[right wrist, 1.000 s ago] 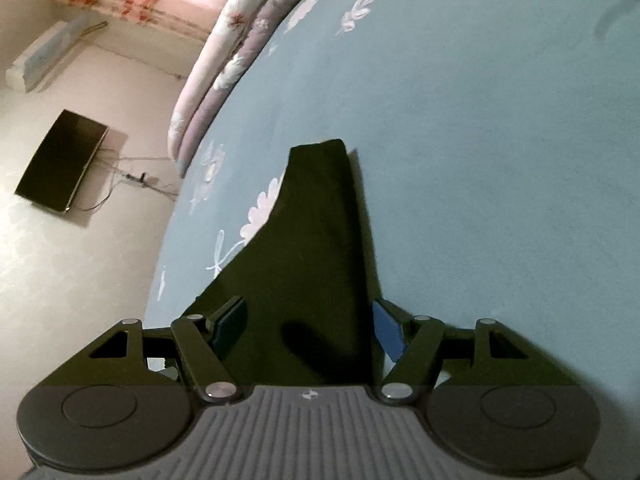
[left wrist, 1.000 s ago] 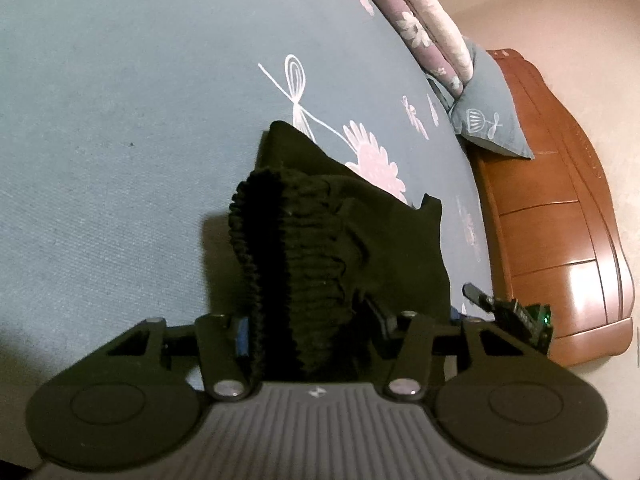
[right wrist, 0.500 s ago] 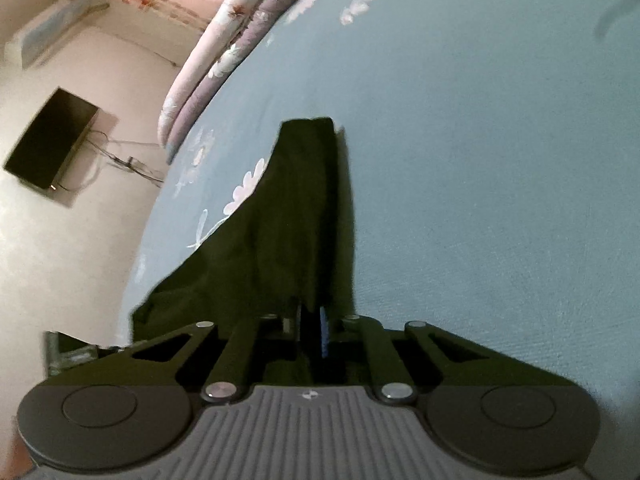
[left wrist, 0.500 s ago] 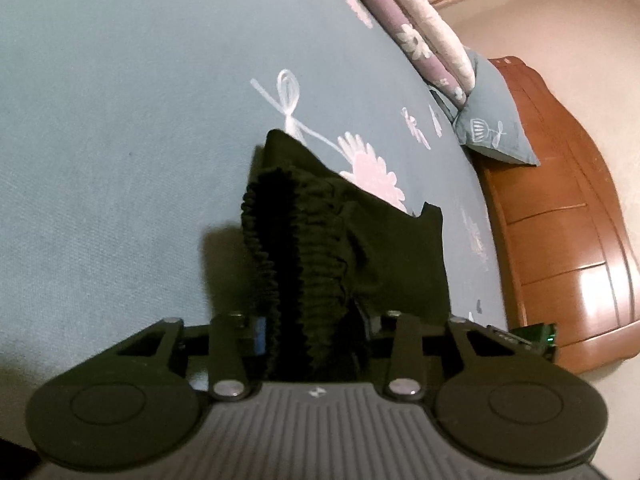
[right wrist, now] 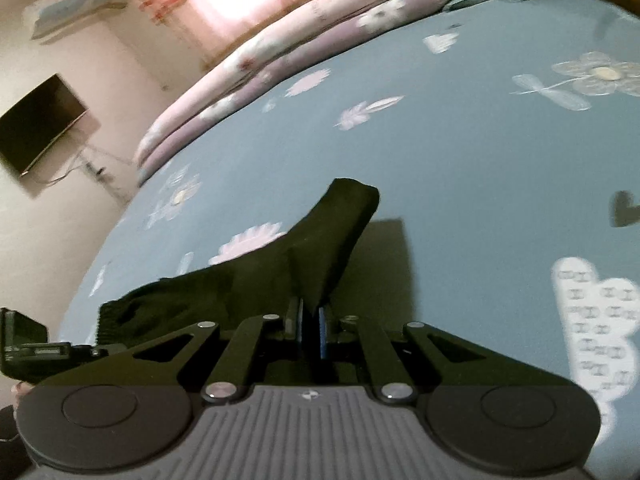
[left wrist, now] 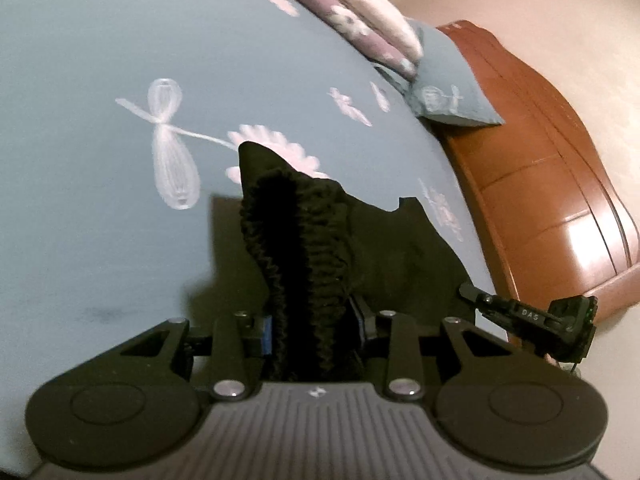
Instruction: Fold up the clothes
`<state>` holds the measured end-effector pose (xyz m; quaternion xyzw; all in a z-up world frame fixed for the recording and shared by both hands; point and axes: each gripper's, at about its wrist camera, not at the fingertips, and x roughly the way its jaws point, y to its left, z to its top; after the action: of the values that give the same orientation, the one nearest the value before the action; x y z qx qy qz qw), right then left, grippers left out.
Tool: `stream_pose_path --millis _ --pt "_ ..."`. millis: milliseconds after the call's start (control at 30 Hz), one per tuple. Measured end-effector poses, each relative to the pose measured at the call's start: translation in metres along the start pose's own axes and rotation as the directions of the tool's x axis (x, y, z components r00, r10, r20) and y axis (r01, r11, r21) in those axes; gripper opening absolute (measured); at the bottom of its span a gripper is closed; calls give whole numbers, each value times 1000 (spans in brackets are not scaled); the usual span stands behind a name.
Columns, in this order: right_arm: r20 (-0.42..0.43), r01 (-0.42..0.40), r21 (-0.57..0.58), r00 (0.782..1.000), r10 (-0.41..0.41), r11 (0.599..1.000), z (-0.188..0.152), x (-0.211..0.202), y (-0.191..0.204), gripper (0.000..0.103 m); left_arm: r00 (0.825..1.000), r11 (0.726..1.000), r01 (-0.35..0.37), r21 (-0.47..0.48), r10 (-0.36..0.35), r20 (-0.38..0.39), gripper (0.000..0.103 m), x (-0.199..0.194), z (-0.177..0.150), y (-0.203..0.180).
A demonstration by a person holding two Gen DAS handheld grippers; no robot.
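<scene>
1. Left claw (left wrist: 314, 326) grips the gathered elastic waistband (left wrist: 300, 240) of a black garment (left wrist: 392, 256); the ribbed band is bunched thick between its blue-faced pads, so the jaws stand part-way apart around the cloth. They had been closing in the past second and then settled on the band.
2. Right claw (right wrist: 311, 330) is pinched nearly closed on a thin fold of the same black garment (right wrist: 320, 248), the cloth caught between its two pads.
3. Seen from the right wrist, the fabric rises from the pinch to a rounded, folded end (right wrist: 354, 196) that stands clear of the bed, with its shadow falling on the sheet to the right.
4. Beyond both grips the garment drapes down onto the bed (left wrist: 100, 208), which is covered in a blue-grey sheet printed with white and pink flowers and a dragonfly.
5. In the left wrist view, part of the other claw's black body (left wrist: 532, 316) shows at the right, just past the garment's edge.
6. A rolled pink and purple quilt (right wrist: 280, 56) lies along the far edge of the bed, with a blue-grey pillow (left wrist: 448, 88) beside it against the wooden bed frame (left wrist: 560, 208).
7. A dark screen (right wrist: 40, 124) hangs on the wall at the left of the right wrist view.
</scene>
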<state>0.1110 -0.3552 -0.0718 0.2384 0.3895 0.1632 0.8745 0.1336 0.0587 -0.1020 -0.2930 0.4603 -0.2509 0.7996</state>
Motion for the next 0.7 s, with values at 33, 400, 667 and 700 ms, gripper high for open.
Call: stream_pose_path --millis 33,400,667,700 --pt "3 26 11 1000 -26 1000 -1 0 -6 10 1000 1000 -7 -6 7 -16 33 10 1 0" --pt "35 145 102 988 -150 984 -23 -12 -39 42 998 995 -55 -78 52 -39 70 6 17 22" --pt "74 128 73 988 -133 989 -22 -17 -16 43 991 994 -56 -91 44 -128 57 25 4 19" --pt "72 134 63 988 -138 989 -23 -17 -14 43 992 996 -65 -67 58 -111 39 22 3 15"
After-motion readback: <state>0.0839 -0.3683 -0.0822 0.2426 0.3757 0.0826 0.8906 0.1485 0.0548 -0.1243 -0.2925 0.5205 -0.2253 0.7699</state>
